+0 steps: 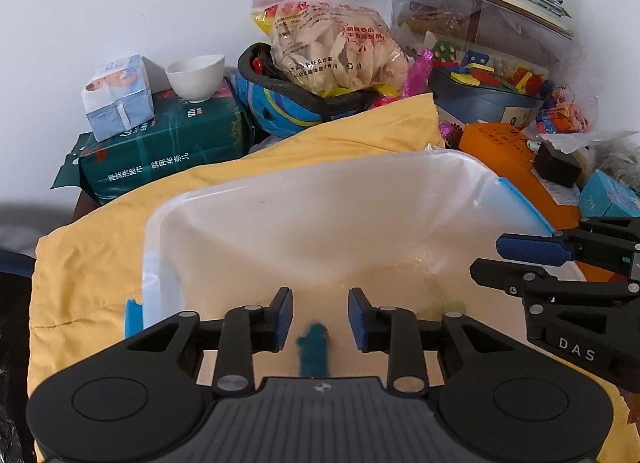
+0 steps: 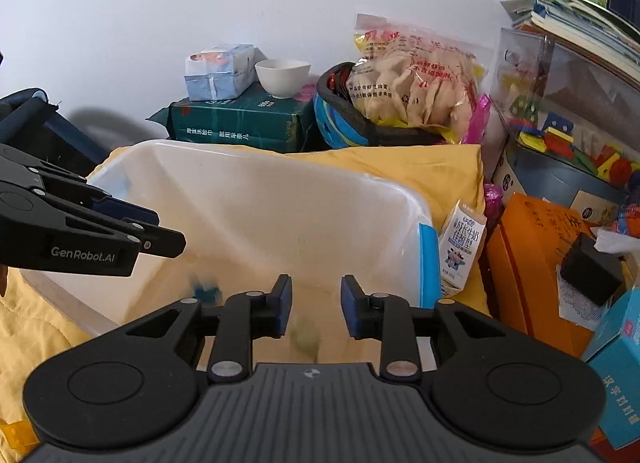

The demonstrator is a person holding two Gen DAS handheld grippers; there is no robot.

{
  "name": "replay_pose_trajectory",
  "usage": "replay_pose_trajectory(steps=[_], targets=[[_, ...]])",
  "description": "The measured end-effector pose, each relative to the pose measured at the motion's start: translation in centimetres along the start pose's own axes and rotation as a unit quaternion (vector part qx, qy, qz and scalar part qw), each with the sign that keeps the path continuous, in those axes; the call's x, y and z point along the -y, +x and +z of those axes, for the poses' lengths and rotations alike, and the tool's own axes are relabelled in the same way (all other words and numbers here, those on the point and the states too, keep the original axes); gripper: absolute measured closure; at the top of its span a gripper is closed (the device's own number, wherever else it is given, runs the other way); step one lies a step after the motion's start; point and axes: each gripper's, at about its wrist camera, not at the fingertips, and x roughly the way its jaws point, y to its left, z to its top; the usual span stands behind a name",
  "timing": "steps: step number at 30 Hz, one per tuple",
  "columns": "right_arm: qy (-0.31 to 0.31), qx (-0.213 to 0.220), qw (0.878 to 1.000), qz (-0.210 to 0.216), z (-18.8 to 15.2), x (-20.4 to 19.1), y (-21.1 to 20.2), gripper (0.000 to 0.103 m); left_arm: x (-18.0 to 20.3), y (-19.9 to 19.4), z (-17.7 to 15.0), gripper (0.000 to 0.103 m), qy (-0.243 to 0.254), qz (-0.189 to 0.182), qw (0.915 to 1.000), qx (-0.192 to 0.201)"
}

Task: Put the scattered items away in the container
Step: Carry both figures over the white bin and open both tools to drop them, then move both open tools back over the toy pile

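Note:
A translucent plastic container (image 1: 280,187) (image 2: 392,187) with blue latches sits on a yellow cloth (image 1: 88,263). My left gripper (image 1: 320,315) hovers over its near side with the jaws apart. A small teal item (image 1: 314,351), blurred, lies below the gap and touches neither pad; the same teal item (image 2: 206,291) shows in the right wrist view. My right gripper (image 2: 314,303) hangs over the container beside the left one, jaws apart. A pale yellow-green item (image 2: 306,337), blurred, sits below its gap, free of the pads. Each view shows the other gripper: the right gripper (image 1: 488,255), the left gripper (image 2: 168,231).
A milk carton (image 2: 462,251) leans at the container's right side, next to an orange box (image 2: 532,255). Behind stand a green tissue pack (image 1: 168,155), a white bowl (image 1: 196,75), a blue helmet (image 1: 280,107) holding a snack bag, and a clear toy box (image 1: 480,55) under books.

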Motion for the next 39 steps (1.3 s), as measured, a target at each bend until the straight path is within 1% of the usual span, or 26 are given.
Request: replay_pose_trajectory(steps=[2, 4, 6, 8, 10, 12, 13, 16, 18, 20, 22, 27, 31, 34, 35, 38, 39], targets=[[0.002, 0.002, 1.0, 0.004, 0.0, -0.1, -0.6, 0.072, 0.2, -0.8, -0.2, 0.069, -0.001, -0.002, 1.0, 0.004], [0.003, 0.007, 1.0, 0.007, 0.1, -0.1, -1.5, 0.069, 0.3, -2.2, -0.7, 0.063, -0.006, -0.004, 0.9999, 0.008], [0.003, 0.017, 1.0, 0.006, -0.2, -0.2, -3.0, 0.053, 0.5, -3.7, -1.5, 0.043, -0.009, -0.006, 0.9998, 0.014], [0.001, 0.023, 1.0, 0.005, -0.7, -0.4, -4.2, 0.05, 0.9, -5.3, -2.7, 0.034, -0.009, -0.001, 0.9999, 0.014], [-0.002, 0.023, 1.0, 0.008, -1.4, -0.7, -5.5, 0.048, 1.2, -6.7, -4.1, 0.033, -0.005, 0.004, 0.9999, 0.01], [0.0, 0.021, 1.0, 0.017, -2.3, -1.1, -6.7, 0.042, 1.6, -8.1, -5.5, 0.031, 0.0, 0.016, 0.9998, 0.012], [0.001, 0.018, 1.0, 0.022, -2.9, -1.3, -7.2, 0.041, 1.9, -8.8, -6.3, 0.031, 0.001, 0.018, 0.9998, 0.01], [-0.003, 0.011, 1.0, 0.028, -4.5, -2.0, -8.7, 0.036, 2.3, -10.5, -8.2, 0.031, -0.005, 0.012, 0.9999, 0.011], [-0.006, 0.005, 1.0, 0.029, -5.6, -2.4, -9.4, 0.027, 2.7, -11.3, -9.3, 0.031, -0.008, 0.007, 0.9999, 0.011], [-0.007, -0.006, 0.999, 0.032, -6.7, -2.7, -9.7, 0.025, 3.2, -11.7, -10.3, 0.031, -0.012, 0.004, 0.9999, 0.005], [0.005, -0.021, 0.999, 0.04, -7.8, -2.7, -9.7, 0.024, 3.7, -12.0, -11.3, 0.031, -0.015, -0.003, 0.9999, 0.001], [0.036, -0.06, 0.995, 0.065, -10.1, -2.5, -9.5, 0.024, 5.4, -11.8, -14.0, 0.031, 0.0, -0.012, 0.9996, -0.025], [0.035, -0.082, 0.994, 0.062, -11.8, -2.9, -9.6, 0.021, 6.1, -11.5, -16.2, 0.032, -0.004, -0.02, 0.9985, -0.05], [0.03, -0.078, 0.995, 0.061, -12.8, -3.2, -10.3, 0.013, 6.4, -11.6, -17.3, 0.032, -0.002, -0.015, 0.9981, -0.06], [0.026, -0.074, 0.995, 0.06, -12.9, -3.3, -10.6, 0.008, 6.4, -11.6, -17.6, 0.032, -0.003, -0.013, 0.998, -0.062], [0.004, -0.051, 0.997, 0.062, -13.4, -3.8, -11.4, 0.005, 6.2, -11.8, -18.2, 0.032, -0.01, -0.008, 0.9976, -0.068], [-0.003, -0.051, 0.997, 0.063, -13.5, -4.0, -11.5, 0.005, 6.2, -11.8, -18.3, 0.032, -0.012, -0.007, 0.9975, -0.069]])
